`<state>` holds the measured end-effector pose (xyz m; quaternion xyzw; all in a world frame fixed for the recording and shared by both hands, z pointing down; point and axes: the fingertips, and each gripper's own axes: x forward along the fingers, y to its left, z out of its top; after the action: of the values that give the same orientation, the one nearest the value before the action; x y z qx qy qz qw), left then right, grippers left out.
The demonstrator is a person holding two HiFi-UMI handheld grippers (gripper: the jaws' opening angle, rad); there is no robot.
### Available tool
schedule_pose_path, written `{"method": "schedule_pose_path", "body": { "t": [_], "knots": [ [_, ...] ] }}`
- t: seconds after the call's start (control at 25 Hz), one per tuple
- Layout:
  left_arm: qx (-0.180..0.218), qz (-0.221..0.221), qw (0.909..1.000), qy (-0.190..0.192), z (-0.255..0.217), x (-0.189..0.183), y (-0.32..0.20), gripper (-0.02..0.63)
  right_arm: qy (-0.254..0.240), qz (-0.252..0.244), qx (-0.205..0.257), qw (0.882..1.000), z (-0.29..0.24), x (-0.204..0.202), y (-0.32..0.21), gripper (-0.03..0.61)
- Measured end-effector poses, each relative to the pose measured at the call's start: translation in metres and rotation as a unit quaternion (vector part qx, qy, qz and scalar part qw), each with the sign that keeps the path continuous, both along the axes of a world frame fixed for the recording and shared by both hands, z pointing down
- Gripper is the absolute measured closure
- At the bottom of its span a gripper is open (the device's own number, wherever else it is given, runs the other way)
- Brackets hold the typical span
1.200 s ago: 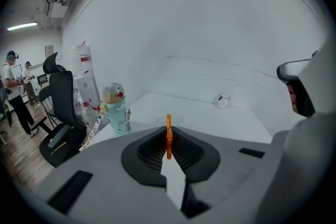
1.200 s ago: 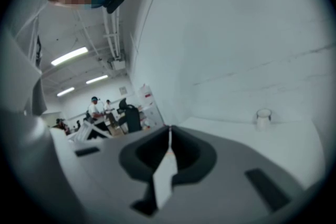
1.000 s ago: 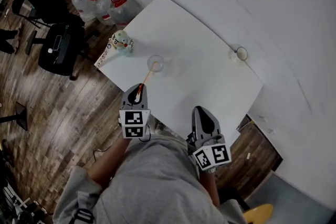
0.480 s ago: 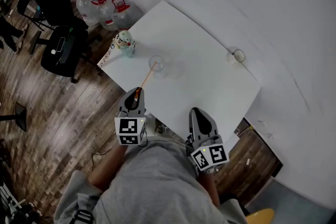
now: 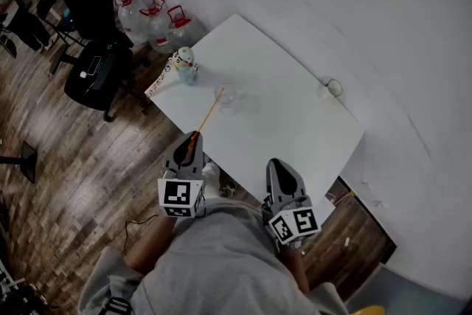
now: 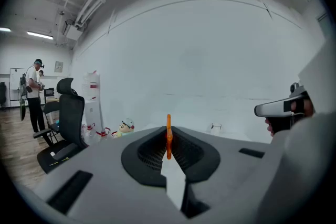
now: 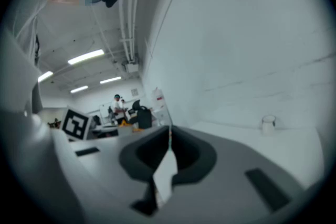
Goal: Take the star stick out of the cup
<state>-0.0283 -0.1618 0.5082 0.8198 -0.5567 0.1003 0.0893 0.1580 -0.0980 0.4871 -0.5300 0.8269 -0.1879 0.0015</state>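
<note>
Holding star stick clamped in left gripper; far tip looks abt at cup rim, prob. nearly out. Right gripper closed, empty.

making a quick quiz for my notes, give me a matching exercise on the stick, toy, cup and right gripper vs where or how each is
Things:
1. stick
2. toy
3. cup
4. right gripper

Place or state:
a. at a corner of the table
b. jaws together, nothing between them
c. pinched in the left gripper
d. clear, mid-table

Pairs: 1-c, 2-a, 3-d, 4-b
</note>
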Motion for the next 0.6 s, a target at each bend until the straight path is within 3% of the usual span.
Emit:
{"method": "schedule_pose_path", "body": {
  "t": [0.6],
  "knots": [
    [0.083, 0.057, 0.9945, 0.027, -0.051, 0.008, 0.061, 0.569, 0.004, 0.0, 0.006, 1.0, -0.001, -0.004, 0.047, 0.541]
  ]
}}
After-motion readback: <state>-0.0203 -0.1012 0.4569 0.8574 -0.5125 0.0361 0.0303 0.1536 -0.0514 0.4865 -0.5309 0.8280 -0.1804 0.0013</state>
